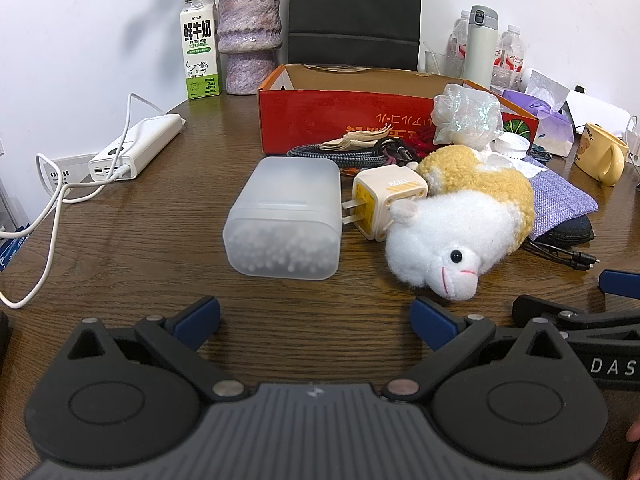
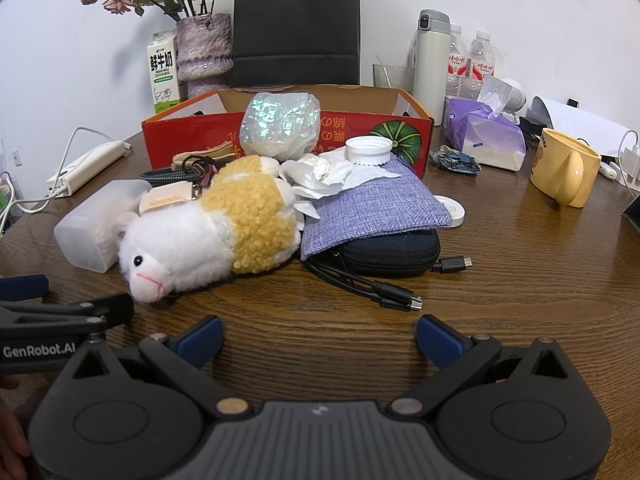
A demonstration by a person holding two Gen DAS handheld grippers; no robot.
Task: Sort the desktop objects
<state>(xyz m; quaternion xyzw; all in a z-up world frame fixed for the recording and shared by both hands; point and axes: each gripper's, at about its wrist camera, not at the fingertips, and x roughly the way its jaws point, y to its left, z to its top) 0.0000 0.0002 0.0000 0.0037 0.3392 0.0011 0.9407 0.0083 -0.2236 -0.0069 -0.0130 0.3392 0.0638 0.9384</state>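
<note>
Pretty cluttered wooden desk (image 1: 160,264) here. Left gripper (image 1: 316,318) spread wide, blue pads on either side of bare wood, nothing pinched. Right gripper (image 2: 318,338) same deal: jaws fully apart, empty, hovering just short of the pile.

Straight ahead of the left gripper: frosted cotton swab box (image 1: 286,220) lying on its side, swab tips showing through the near end. Touching its right side, a cream and yellow plug adapter (image 1: 386,204), prongs pointed at the box. Right of that, a white and tan plush sheep (image 1: 460,236) flopped on its side, snout toward the grippers.

From the right wrist view: purple fabric pouch (image 2: 376,208) draped over a dark zip case (image 2: 394,254), with black USB cables (image 2: 384,290) trailing out in front. Crumpled tissue (image 2: 320,172) and a white jar lid (image 2: 368,151) on the pouch's far end. Iridescent plastic bag (image 2: 280,124) leaning against the red cardboard box (image 2: 184,136) behind the pile; box open on top.

Off to the sides: white power bank (image 1: 134,148) with cable on the left, yellow mug (image 2: 564,168) and tissue pack (image 2: 486,136) on the right. Milk carton (image 1: 200,52) and vase (image 1: 248,36) near the wall.
</note>
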